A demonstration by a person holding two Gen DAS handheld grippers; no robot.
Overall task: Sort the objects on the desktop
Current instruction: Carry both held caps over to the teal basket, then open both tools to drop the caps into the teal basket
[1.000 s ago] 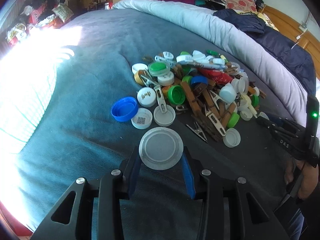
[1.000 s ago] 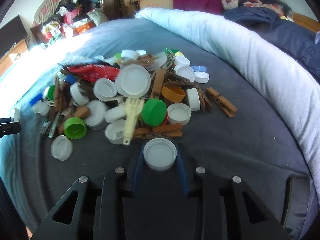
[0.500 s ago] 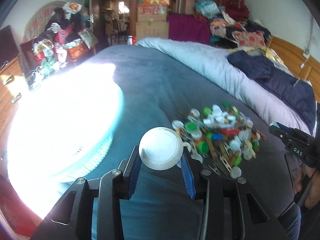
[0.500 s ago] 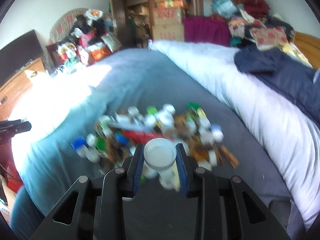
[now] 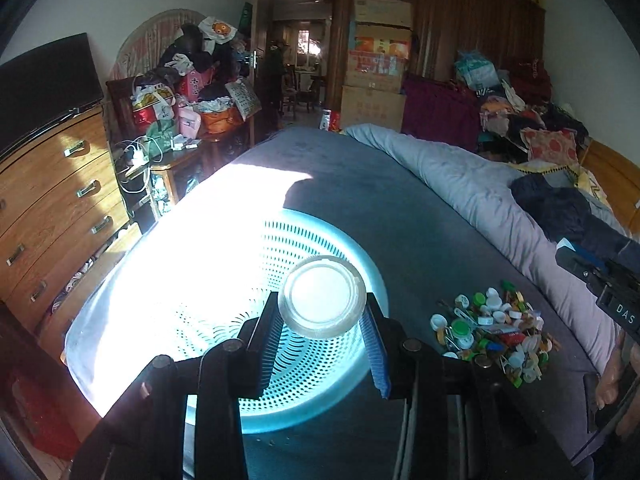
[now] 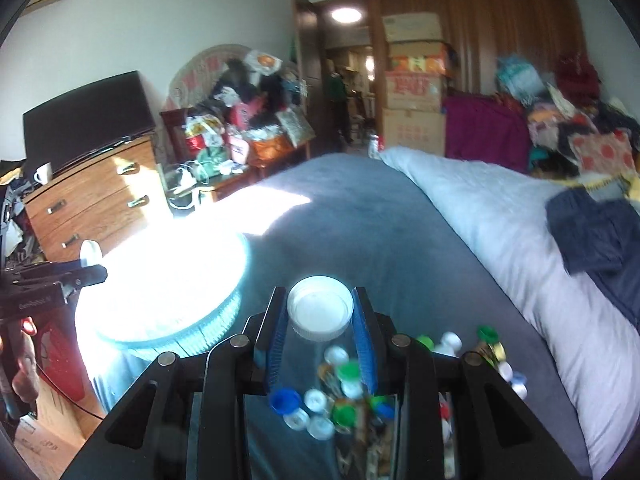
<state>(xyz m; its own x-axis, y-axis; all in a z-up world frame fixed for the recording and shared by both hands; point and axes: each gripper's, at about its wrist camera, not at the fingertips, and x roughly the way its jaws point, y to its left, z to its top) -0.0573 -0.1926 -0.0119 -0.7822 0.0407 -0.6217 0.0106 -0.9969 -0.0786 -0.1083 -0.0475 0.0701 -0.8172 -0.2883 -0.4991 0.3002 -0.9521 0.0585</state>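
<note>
- Over the perforated teal basket [image 5: 224,280] on the bed [image 5: 400,224]: left gripper [image 5: 323,332], jaws narrowed onto a large white lid [image 5: 322,297], gripped by its rim.
- Above the heap of caps and clothespins [image 6: 352,380]: right gripper [image 6: 320,334], pinched onto a smaller white cap [image 6: 320,307], open side up.
- Beside the basket, well apart from the pale duvet [image 5: 480,200]: same heap [image 5: 490,332].

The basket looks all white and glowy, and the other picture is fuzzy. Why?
Left wrist view: sunlight hits the turquoise basket and bed, washing its far side out to white glare. Right wrist view: the same glare on the basket, and the pile of caps is smeared by motion blur; the room bends from the fisheye lens.
</note>
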